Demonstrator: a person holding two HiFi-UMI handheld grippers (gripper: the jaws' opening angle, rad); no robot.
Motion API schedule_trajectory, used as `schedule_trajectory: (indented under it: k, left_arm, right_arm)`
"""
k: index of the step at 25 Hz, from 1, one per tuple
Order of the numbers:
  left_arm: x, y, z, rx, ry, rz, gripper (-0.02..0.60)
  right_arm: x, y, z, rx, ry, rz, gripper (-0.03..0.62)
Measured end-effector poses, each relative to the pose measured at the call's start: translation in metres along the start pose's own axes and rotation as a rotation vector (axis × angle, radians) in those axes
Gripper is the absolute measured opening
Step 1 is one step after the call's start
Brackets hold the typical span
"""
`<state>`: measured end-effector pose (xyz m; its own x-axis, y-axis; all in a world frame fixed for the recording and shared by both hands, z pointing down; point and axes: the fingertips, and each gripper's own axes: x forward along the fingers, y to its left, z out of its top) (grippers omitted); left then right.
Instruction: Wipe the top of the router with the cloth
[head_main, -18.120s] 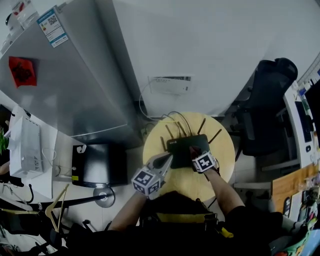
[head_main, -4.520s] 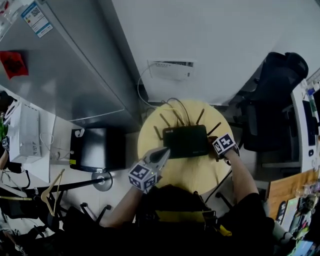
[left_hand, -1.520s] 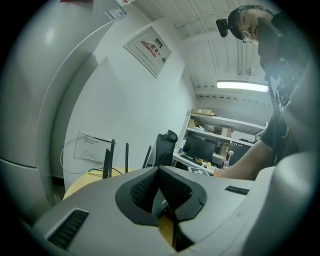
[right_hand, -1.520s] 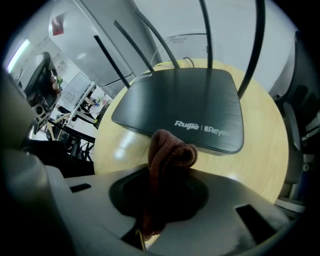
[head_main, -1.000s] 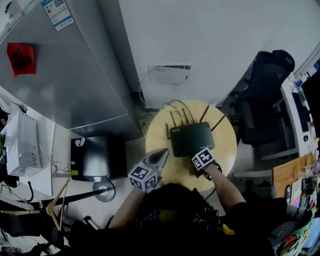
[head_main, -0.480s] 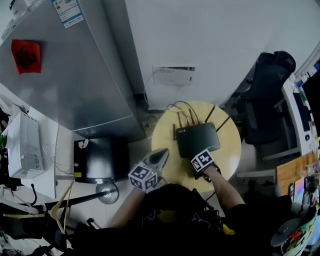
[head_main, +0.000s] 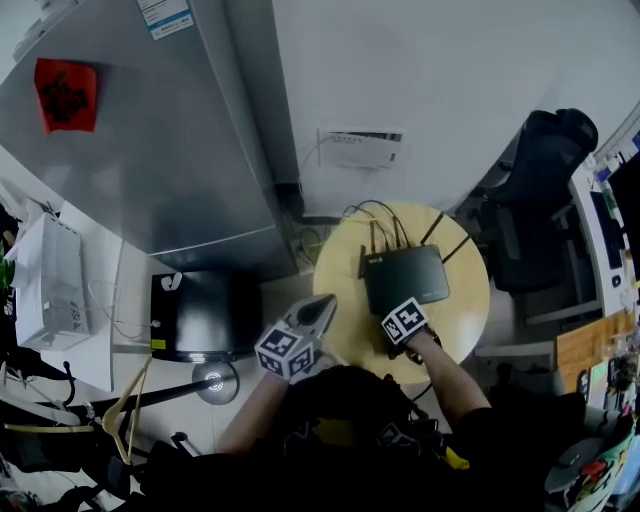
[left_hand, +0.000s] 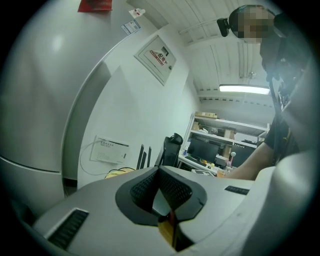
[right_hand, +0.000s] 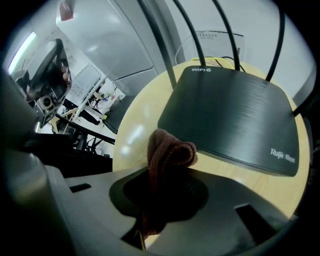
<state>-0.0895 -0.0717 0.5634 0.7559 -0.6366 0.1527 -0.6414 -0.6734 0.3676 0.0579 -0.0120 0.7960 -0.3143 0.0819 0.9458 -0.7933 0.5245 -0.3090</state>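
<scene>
One cloth (right_hand: 172, 150) stays clamped in right gripper (right_hand: 166, 181), seemingly off router (head_main: 405, 278)

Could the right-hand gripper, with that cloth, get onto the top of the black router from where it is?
Probably yes. The right gripper is shut on the cloth just off the router's near edge, above the round table, with nothing between them.

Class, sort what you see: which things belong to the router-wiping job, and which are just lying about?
Job: router; cloth, clamped in the right gripper; table under the router.

Lying about: chair; wall box; hanger; black box on the floor. The left gripper is shut and empty.
</scene>
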Motion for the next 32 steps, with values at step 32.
schedule_trajectory:
  k: [32]
  left_arm:
    - [-0.014, 0.001, -0.003, -0.014, -0.031, 0.056, -0.002]
  right_arm:
    - [-0.024, 0.079, 0.049, -0.28, -0.275, 0.08, 0.063]
